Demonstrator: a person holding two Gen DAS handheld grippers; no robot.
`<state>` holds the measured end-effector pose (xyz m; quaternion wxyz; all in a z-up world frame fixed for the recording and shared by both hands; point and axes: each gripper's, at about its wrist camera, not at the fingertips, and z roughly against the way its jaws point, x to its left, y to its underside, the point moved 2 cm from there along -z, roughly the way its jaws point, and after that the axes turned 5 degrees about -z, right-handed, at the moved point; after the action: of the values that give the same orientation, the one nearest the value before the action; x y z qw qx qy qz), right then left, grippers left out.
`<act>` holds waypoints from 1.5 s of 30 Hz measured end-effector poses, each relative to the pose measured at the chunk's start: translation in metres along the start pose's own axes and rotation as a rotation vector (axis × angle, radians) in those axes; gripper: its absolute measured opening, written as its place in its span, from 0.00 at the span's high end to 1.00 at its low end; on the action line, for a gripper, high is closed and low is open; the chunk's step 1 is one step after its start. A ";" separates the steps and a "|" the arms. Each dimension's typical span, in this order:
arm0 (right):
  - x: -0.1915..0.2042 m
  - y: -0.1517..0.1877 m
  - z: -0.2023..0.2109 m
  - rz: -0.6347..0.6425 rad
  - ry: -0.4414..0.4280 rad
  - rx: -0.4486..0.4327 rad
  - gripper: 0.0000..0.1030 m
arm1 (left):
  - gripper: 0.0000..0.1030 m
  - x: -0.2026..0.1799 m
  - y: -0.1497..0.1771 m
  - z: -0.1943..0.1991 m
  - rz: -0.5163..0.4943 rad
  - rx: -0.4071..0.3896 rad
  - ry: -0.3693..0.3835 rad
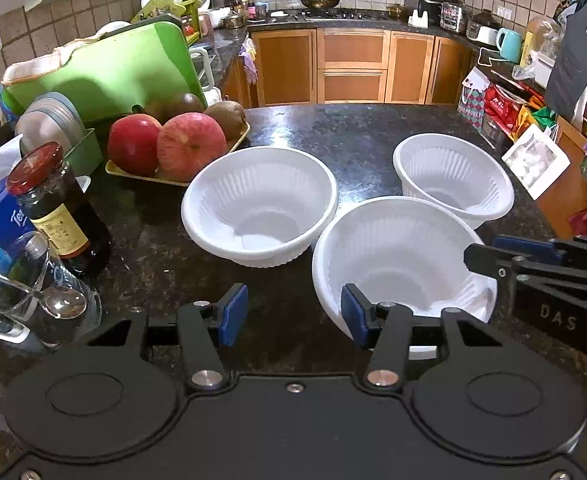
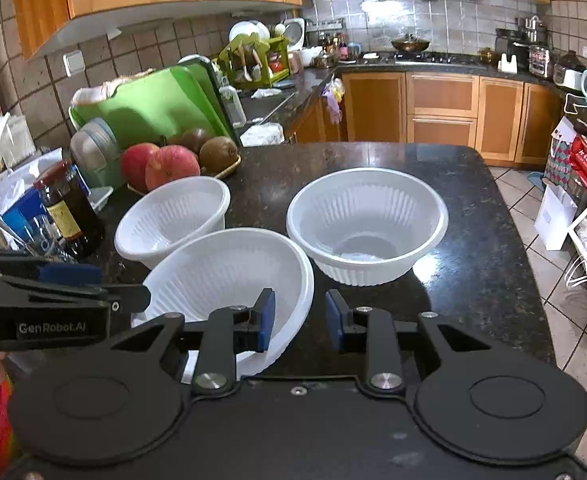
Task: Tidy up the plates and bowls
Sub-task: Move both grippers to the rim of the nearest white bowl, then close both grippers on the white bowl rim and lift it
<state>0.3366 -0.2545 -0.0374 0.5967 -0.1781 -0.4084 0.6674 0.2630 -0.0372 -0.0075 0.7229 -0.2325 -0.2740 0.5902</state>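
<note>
A: White ribbed plastic, three times over — three thin white ribbed plastic bowls on the dark speckled stone counter. The nearest bowl (image 1: 397, 264) sits tilted by the counter's near edge, between both tools.

B: And the tools? The left gripper (image 1: 293, 314) has its blue pads apart, nothing between them. The right gripper (image 2: 299, 316) is parted too, one pad inside the tilted bowl's rim, one outside, not clamped.

A: The middle bowl (image 1: 259, 204) stands upright further in, just beside the tray of red apples (image 1: 189, 148) towards the counter's left edge. The far bowl (image 1: 453, 174) sits nearer the right edge.

B: Handling, I'd judge: light, slightly flexible, smooth. A hard squeeze could buckle the wall, so pinch the rolled rim, where it's stiffest.

A: All three look empty and clean, fluted walls, flat bases. They look alike, so I'd expect them to nest.

B: Mind the dark glass sauce bottle (image 1: 53, 208) at the left edge.
</note>
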 end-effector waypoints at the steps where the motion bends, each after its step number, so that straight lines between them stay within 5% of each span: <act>1: 0.000 0.000 -0.003 0.002 0.000 0.006 0.71 | 0.44 0.001 0.000 -0.002 0.000 0.000 -0.001; 10: 0.000 0.001 -0.011 0.000 -0.010 0.038 0.76 | 0.45 -0.006 -0.006 -0.015 -0.028 0.027 -0.005; 16: 0.001 -0.001 -0.013 -0.002 -0.012 0.050 0.81 | 0.51 -0.011 -0.010 -0.022 -0.061 0.040 0.003; 22: 0.001 0.000 -0.012 -0.010 -0.013 0.071 0.84 | 0.69 -0.016 -0.012 -0.027 -0.074 0.069 0.039; 27: 0.001 0.003 -0.005 -0.007 0.007 0.072 0.84 | 0.69 -0.019 -0.010 -0.023 -0.084 0.077 0.056; 45: -0.003 0.044 0.084 -0.063 0.039 0.059 0.84 | 0.70 -0.040 0.022 0.028 -0.125 0.123 0.190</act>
<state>0.2476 -0.2833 -0.0204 0.6303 -0.1605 -0.3820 0.6565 0.2219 -0.0720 -0.0059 0.7938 -0.2249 -0.1817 0.5351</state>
